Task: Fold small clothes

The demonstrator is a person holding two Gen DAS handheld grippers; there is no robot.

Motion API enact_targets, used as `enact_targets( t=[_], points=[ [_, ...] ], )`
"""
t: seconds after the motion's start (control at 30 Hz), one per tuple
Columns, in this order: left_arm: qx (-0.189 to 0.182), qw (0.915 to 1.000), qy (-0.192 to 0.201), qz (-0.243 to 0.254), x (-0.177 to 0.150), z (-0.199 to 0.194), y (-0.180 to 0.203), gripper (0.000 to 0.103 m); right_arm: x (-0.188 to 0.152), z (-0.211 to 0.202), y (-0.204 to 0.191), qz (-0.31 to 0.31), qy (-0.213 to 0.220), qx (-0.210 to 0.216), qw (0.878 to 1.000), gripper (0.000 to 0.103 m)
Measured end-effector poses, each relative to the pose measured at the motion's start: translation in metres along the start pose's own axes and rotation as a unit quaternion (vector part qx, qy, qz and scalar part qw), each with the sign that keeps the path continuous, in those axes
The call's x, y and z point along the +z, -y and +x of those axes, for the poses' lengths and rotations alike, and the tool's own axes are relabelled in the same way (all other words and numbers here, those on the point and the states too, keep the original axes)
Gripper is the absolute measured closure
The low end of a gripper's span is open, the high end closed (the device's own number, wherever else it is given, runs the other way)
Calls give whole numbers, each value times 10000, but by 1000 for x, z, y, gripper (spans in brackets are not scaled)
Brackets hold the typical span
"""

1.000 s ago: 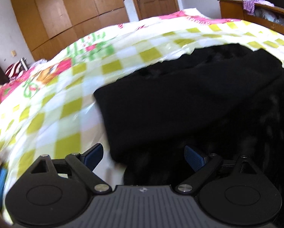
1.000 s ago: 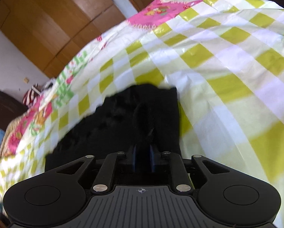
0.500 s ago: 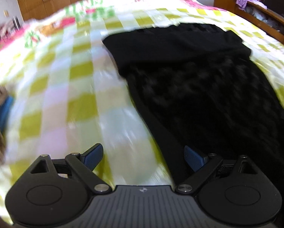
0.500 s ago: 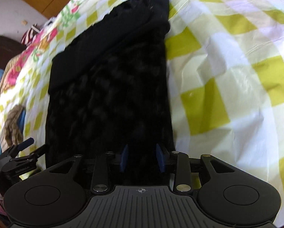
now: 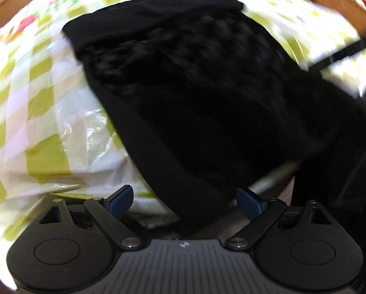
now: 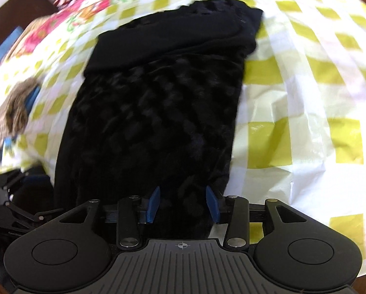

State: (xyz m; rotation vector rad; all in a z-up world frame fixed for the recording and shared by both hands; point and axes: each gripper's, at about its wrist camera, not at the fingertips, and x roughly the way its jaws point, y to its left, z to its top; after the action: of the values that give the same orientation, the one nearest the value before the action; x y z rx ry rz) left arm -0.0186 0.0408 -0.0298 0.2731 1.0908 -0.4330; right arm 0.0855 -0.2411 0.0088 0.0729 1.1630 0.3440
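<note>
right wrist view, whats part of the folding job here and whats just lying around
Part of the job:
- black garment, spread on the bed
- right gripper, open at its near edge
- left gripper, open at its near corner

Just lying about:
- checked bedsheet
- brown bundle at the left
- blue item

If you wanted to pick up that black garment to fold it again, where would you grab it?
Probably the two near corners of the black garment, one gripper each, coming in low from the near hem. It lies flat and long on the checked sheet, its far end already folded over, so that hem is the free, reachable edge.
</note>
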Motion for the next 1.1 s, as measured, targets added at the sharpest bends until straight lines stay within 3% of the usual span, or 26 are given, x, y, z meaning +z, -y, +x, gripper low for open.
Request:
enact_targets(
  t=[0.1, 0.2, 0.4, 0.47, 0.67, 0.73, 0.83, 0.9, 0.97, 1.1],
  points=[
    [439, 9986, 81, 293, -5, -2, 13, 0, -6, -6, -10, -176, 55, 74, 9998, 61],
    [702, 9971, 259, 140, -3, -5, 15, 2, -11, -8, -14, -214, 134, 85, 9996, 59],
    [1110, 9925, 417, -307, -9, -13, 8, 24, -27, -16, -21, -324, 221, 15, 9992, 59],
    [1119, 9922, 406, -378, -10, -13, 6, 39, -34, -21, -26, -560, 218, -61, 9982, 59],
    [1280, 9907, 363, 293, -6, -1, 30, 45, -53, -26, -46, -1494, 173, -425, 9877, 54],
    [1312, 9904, 344, 270, -1, 5, 31, 53, -57, -26, -51, -1719, 128, -507, 9837, 54],
    [1232, 9901, 566, -364, 3, -6, 13, 74, -60, -27, -54, -1942, 80, -604, 9791, 49],
    [1160, 9838, 755, -1136, -2, -18, -12, 74, -63, -27, -53, -2011, 45, -653, 9774, 47],
    [1090, 9715, 821, -1938, -13, -29, -36, 75, -66, -24, -51, -1953, 4, -669, 9785, 47],
    [829, 9566, 743, -2691, -36, -35, -55, 75, -66, -18, -52, -1665, 66, -571, 9844, 47]
  ],
)
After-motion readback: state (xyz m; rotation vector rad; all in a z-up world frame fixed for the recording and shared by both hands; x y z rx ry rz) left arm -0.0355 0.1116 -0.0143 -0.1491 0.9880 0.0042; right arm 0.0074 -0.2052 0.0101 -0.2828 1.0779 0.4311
